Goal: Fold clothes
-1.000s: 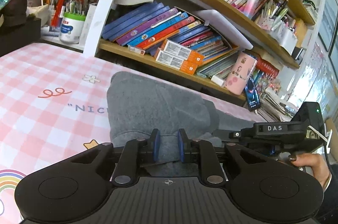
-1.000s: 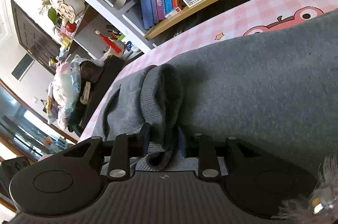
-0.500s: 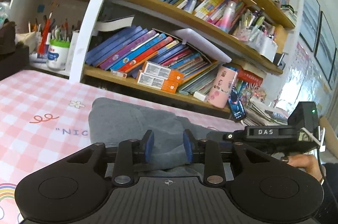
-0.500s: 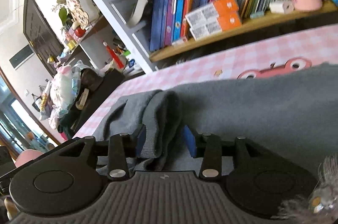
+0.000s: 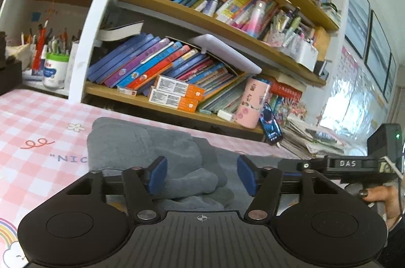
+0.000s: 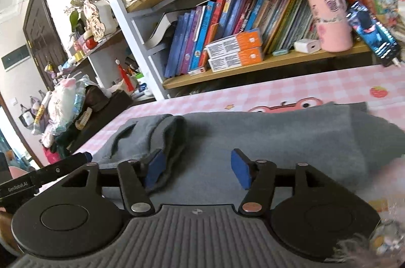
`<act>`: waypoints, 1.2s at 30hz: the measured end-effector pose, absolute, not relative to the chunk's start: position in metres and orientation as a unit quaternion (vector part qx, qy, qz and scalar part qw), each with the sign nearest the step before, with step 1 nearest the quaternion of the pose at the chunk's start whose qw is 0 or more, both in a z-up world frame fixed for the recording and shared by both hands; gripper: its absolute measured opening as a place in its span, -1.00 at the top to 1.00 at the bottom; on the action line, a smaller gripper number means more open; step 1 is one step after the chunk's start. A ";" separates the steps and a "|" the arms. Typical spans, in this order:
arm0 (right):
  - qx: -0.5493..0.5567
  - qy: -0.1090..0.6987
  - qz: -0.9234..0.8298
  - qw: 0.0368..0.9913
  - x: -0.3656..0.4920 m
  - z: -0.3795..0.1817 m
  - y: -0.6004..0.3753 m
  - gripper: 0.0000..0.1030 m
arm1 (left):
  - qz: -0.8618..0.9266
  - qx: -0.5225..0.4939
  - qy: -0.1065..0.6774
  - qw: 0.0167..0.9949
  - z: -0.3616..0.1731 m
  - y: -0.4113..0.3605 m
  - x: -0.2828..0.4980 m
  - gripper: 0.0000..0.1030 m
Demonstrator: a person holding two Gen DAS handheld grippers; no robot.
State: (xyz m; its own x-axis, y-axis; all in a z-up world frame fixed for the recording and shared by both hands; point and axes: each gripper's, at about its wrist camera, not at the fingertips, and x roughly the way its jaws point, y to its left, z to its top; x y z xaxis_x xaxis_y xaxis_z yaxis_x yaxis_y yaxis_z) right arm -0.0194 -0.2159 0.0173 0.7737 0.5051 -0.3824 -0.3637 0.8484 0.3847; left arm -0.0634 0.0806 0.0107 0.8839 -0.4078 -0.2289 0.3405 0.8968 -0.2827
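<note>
A grey knitted garment (image 5: 141,149) lies folded on the pink checked tablecloth (image 5: 33,121). My left gripper (image 5: 201,175) hovers just over its near edge, jaws opening, with a loose fold of the cloth lying low between the blue pads (image 5: 158,174) and not pressed. In the right wrist view the same grey garment (image 6: 265,131) spreads wide, with a folded sleeve or cuff (image 6: 167,139) at its left. My right gripper (image 6: 198,169) is above it, jaws opening, with only flat cloth beneath the gap. The right gripper's body (image 5: 349,164) shows at the left wrist view's right edge, held by a hand.
A wooden bookshelf (image 5: 177,80) packed with books, orange boxes (image 6: 235,50) and a pink cup (image 6: 329,15) stands right behind the table. A pen pot (image 5: 54,70) sits at the left. A phone (image 5: 272,122) leans on the shelf. Bags and clutter (image 6: 63,106) lie beyond the table's left end.
Both grippers were pinched on folds of the grey garment; their jaws have since spread and let the cloth drop. Both have lifted and tilted up, showing more of the shelf.
</note>
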 end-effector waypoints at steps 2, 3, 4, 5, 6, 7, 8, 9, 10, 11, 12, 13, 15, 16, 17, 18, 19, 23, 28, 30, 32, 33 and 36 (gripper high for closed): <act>0.139 0.243 0.226 0.933 -0.026 0.016 -0.221 -0.20 | -0.197 -0.106 0.144 0.964 0.011 0.075 -0.064 -0.35; 0.136 0.243 0.221 0.934 -0.028 0.016 -0.223 -0.22 | -0.198 -0.100 0.144 0.964 0.011 0.073 -0.064 -0.38; 0.134 0.244 0.217 0.935 -0.030 0.015 -0.225 -0.23 | -0.198 -0.094 0.144 0.965 0.010 0.071 -0.064 -0.39; 0.132 0.246 0.213 0.936 -0.033 0.014 -0.227 -0.24 | -0.199 -0.090 0.145 0.965 0.010 0.069 -0.064 -0.43; 0.131 0.247 0.208 0.937 -0.035 0.013 -0.230 -0.26 | -0.200 -0.087 0.145 0.965 0.010 0.067 -0.064 -0.48; 0.129 0.248 0.204 0.938 -0.037 0.012 -0.232 -0.29 | -0.201 -0.084 0.146 0.965 0.009 0.066 -0.064 -0.49; 0.128 0.249 0.199 0.939 -0.039 0.012 -0.234 -0.31 | -0.202 -0.081 0.146 0.965 0.009 0.064 -0.064 -0.52; 0.126 0.251 0.194 0.940 -0.040 0.011 -0.236 -0.31 | -0.203 -0.079 0.145 0.965 0.009 0.063 -0.064 -0.54; 0.124 0.252 0.190 0.941 -0.042 0.011 -0.239 -0.32 | -0.205 -0.078 0.144 0.965 0.009 0.062 -0.064 -0.55; 0.122 0.253 0.185 0.942 -0.043 0.010 -0.241 -0.33 | -0.207 -0.076 0.143 0.965 0.009 0.061 -0.064 -0.58; 0.122 0.255 0.179 0.942 -0.045 0.009 -0.243 -0.33 | -0.208 -0.075 0.143 0.965 0.009 0.060 -0.063 -0.61; 0.121 0.258 0.173 0.943 -0.046 0.007 -0.245 -0.33 | -0.209 -0.074 0.142 0.965 0.008 0.059 -0.063 -0.62; 0.121 0.263 0.161 0.944 -0.050 0.005 -0.250 -0.34 | -0.212 -0.072 0.141 0.964 0.007 0.058 -0.062 -0.65; 0.120 0.265 0.155 0.944 -0.051 0.003 -0.253 -0.34 | -0.213 -0.071 0.142 0.964 0.007 0.057 -0.061 -0.65; 0.120 0.268 0.150 0.944 -0.053 0.002 -0.254 -0.34 | -0.214 -0.069 0.142 0.964 0.006 0.056 -0.061 -0.66; 0.120 0.270 0.144 0.944 -0.054 0.001 -0.256 -0.34 | -0.216 -0.067 0.143 0.964 0.005 0.055 -0.061 -0.66; 0.120 0.273 0.139 0.944 -0.056 -0.001 -0.258 -0.34 | -0.217 -0.064 0.144 0.963 0.004 0.054 -0.060 -0.66; 0.120 0.282 0.120 0.944 -0.058 -0.004 -0.263 -0.35 | -0.221 -0.058 0.147 0.962 0.003 0.049 -0.058 -0.68; 0.132 0.292 0.103 0.942 -0.054 -0.006 -0.271 -0.37 | -0.227 -0.047 0.159 0.960 0.001 0.041 -0.053 -0.70; 0.149 0.300 0.099 0.937 -0.051 -0.008 -0.277 -0.37 | -0.225 -0.039 0.166 0.959 0.001 0.039 -0.051 -0.71; 0.177 0.309 0.099 0.929 -0.045 -0.009 -0.283 -0.37 | -0.227 -0.037 0.166 0.959 0.001 0.038 -0.052 -0.75; 0.191 0.314 0.098 0.925 -0.042 -0.010 -0.287 -0.37 | -0.230 -0.038 0.165 0.958 0.001 0.039 -0.052 -0.80; 0.237 0.328 0.097 0.909 -0.031 -0.010 -0.297 -0.37 | -0.235 -0.039 0.163 0.958 0.001 0.039 -0.054 -0.86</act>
